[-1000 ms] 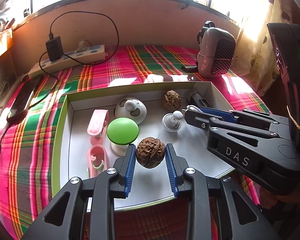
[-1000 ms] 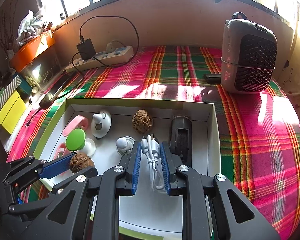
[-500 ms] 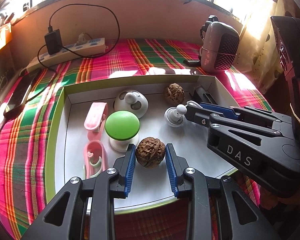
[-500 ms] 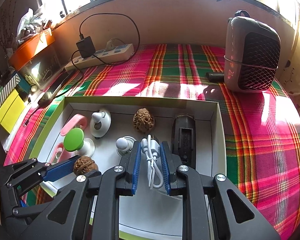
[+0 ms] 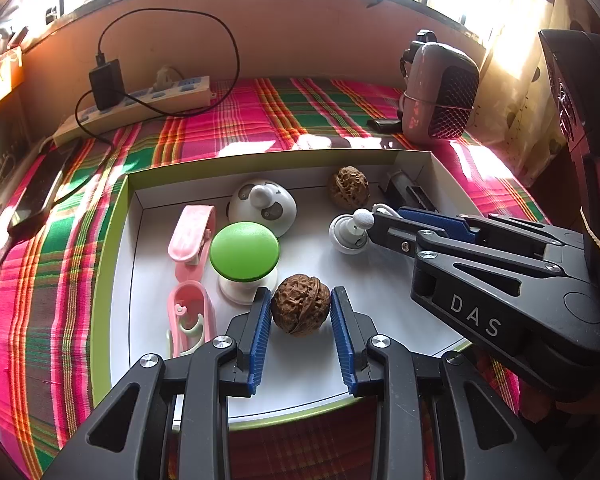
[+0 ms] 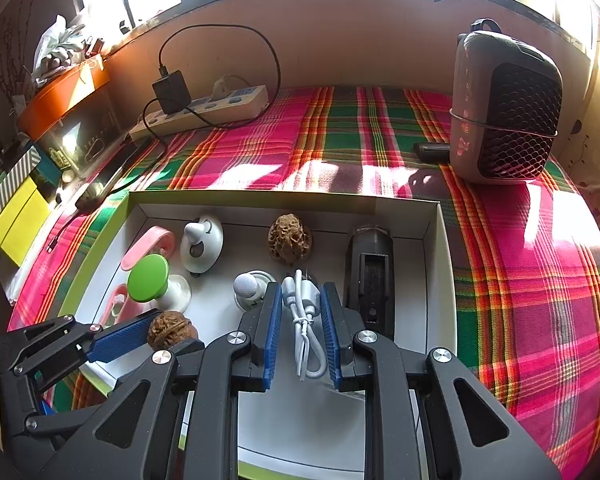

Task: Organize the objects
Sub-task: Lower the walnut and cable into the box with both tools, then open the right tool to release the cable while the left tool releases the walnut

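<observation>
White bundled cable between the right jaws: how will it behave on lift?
The white bundled charging cable is probably floppy: its loop hangs loose below the tie, so expect sag and swing. It looks light, being thin cord with small plugs. The ribbed blue pads of the right gripper should hold it, though loose strands may slip.

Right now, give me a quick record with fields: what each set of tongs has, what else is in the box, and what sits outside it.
left tongs: closed on a dark walnut, low in the box
right tongs: closed on a bundled white cable
box: white inside, green rim, on a plaid cloth
other contents: second walnut, green-topped knob, two pink pieces, white round gadget, small white knob, black device
outside box: heater, power strip with black charger
</observation>
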